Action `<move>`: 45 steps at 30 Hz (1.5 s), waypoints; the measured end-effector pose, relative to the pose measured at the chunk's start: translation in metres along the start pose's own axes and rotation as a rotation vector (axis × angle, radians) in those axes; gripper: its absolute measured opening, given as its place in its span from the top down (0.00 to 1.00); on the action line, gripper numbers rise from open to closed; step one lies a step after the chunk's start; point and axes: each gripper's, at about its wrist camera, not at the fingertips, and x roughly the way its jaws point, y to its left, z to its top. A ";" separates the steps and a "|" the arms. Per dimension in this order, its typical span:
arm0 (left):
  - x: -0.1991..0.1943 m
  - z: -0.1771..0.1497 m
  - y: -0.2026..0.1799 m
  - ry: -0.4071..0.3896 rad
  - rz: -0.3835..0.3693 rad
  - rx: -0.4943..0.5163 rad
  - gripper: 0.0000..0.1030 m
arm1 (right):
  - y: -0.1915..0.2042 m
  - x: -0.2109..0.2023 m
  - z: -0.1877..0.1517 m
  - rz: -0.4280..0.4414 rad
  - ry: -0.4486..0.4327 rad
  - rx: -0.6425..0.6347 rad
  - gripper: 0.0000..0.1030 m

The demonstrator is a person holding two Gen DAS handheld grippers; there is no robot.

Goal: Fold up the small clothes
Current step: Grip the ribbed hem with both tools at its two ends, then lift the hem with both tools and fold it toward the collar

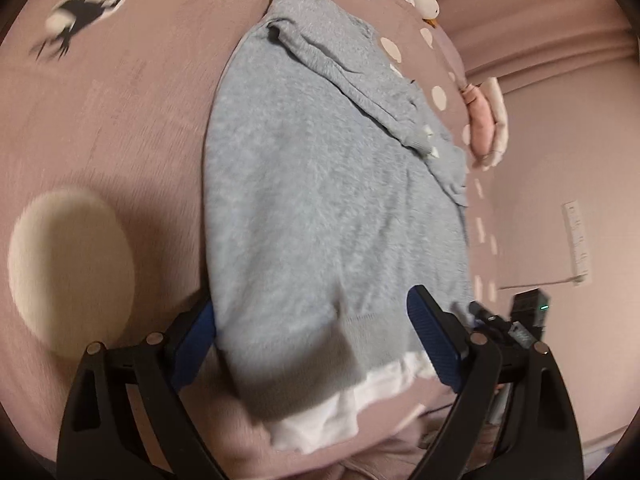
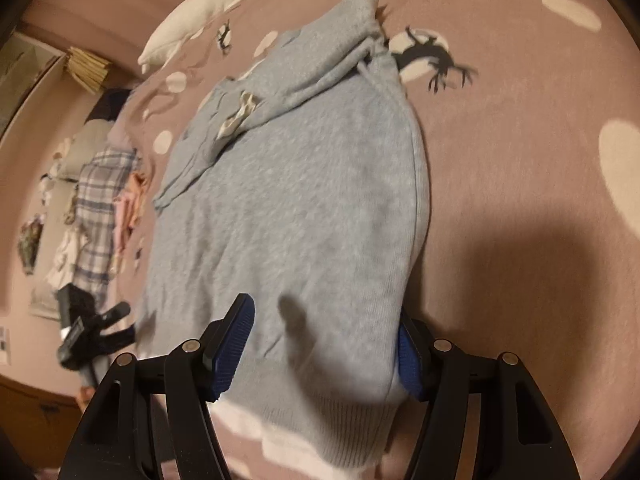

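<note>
The grey sweater (image 1: 320,200) lies flat on the bed (image 1: 120,120). Both the left gripper (image 1: 312,344) and right gripper (image 2: 326,348) straddle its hem corners, fingers wide (nothing pinched); closing shallow risks catching only the top layer.

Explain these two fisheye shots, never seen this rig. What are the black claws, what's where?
No robot: a person holds a two-finger gripper in each hand, each with a forward-looking camera. One picture is from the left gripper, the other from the right gripper. Both are open, straddling the near hem corners of a gray sweater with a white hem, its sleeves folded in. It lies on a pink bedspread with white dots and deer. In the right view, the left gripper shows at the left edge.
</note>
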 end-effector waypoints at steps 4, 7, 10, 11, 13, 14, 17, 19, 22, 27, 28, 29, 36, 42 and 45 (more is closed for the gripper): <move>-0.007 -0.015 0.010 0.025 -0.112 -0.070 0.12 | -0.009 -0.010 -0.011 0.048 0.018 0.028 0.37; -0.011 -0.020 0.011 0.015 -0.119 -0.076 0.12 | -0.015 -0.011 -0.017 0.093 0.058 0.070 0.37; -0.010 -0.016 0.011 0.014 -0.115 -0.077 0.12 | -0.016 -0.013 -0.025 0.107 0.059 0.074 0.37; -0.008 -0.014 0.010 0.014 -0.112 -0.078 0.12 | -0.016 -0.012 -0.025 0.109 0.054 0.077 0.37; -0.003 -0.009 0.005 0.015 -0.102 -0.074 0.12 | -0.016 -0.009 -0.025 0.121 0.044 0.093 0.37; -0.001 -0.004 0.005 0.015 -0.097 -0.071 0.12 | -0.016 -0.007 -0.024 0.132 0.039 0.104 0.37; 0.007 0.000 -0.002 0.016 -0.083 -0.052 0.12 | -0.011 -0.001 -0.020 0.157 0.022 0.108 0.35; 0.011 0.001 -0.004 0.014 -0.075 -0.048 0.12 | -0.007 0.006 -0.017 0.170 0.015 0.105 0.35; 0.009 0.000 0.002 0.006 -0.084 -0.061 0.13 | -0.001 0.009 -0.015 0.185 0.015 0.097 0.35; 0.002 -0.003 0.021 0.003 -0.109 -0.124 0.29 | -0.007 0.002 -0.023 0.201 0.025 0.095 0.35; 0.001 -0.003 0.024 -0.003 -0.125 -0.138 0.29 | -0.012 -0.001 -0.026 0.213 0.022 0.110 0.35; 0.000 -0.004 0.028 -0.009 -0.144 -0.156 0.29 | -0.014 -0.002 -0.028 0.223 0.019 0.123 0.36; 0.003 -0.001 0.019 0.023 -0.107 -0.118 0.26 | -0.013 0.001 -0.032 0.200 0.027 0.119 0.37; 0.004 -0.002 0.014 0.016 -0.055 -0.097 0.41 | -0.007 0.002 -0.032 0.163 0.026 0.121 0.39; 0.006 -0.007 0.008 0.000 0.025 -0.064 0.62 | 0.002 0.001 -0.035 0.100 -0.001 0.073 0.45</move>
